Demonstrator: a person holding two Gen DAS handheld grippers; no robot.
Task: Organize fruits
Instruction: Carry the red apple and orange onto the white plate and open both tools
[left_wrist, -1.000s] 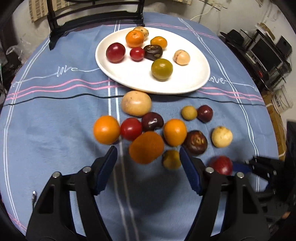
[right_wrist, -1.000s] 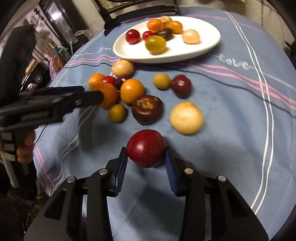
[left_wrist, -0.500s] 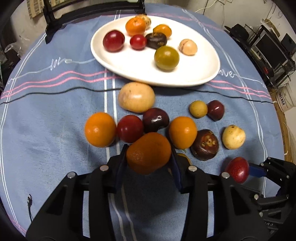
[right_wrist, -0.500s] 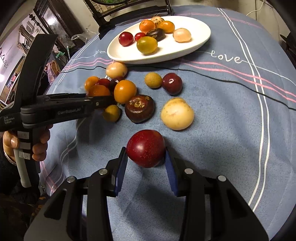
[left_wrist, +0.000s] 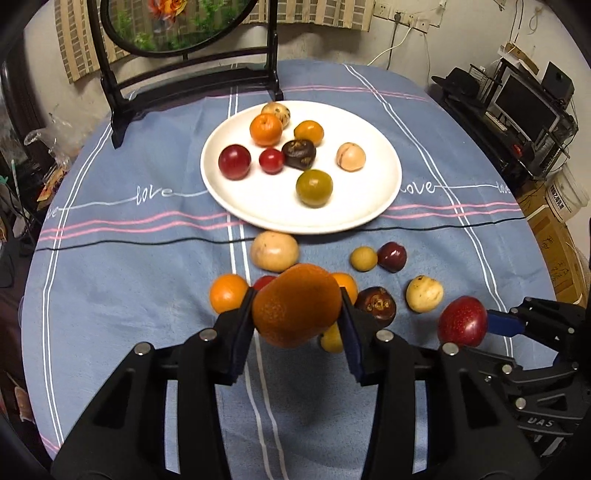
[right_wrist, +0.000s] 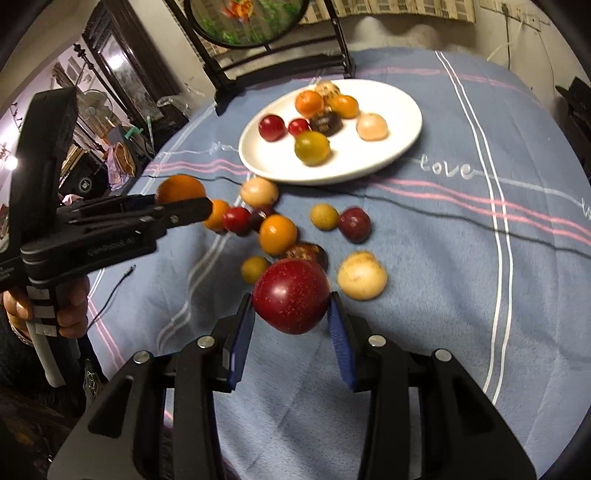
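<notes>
Two fruits are held clear of the desk (left_wrist: 110, 295), short of the white plate (left_wrist: 369, 206): an orange fruit (left_wrist: 297, 304) clamped in the left tongs (left_wrist: 297, 325), a red fruit (right_wrist: 291, 295) in the right tongs (right_wrist: 291, 321). Either round skin could be squeezed out of the flat pads, and the loose fruits below scattered. The orange's long axis is set aslant, toward the plate; the red one's cannot be told.
</notes>
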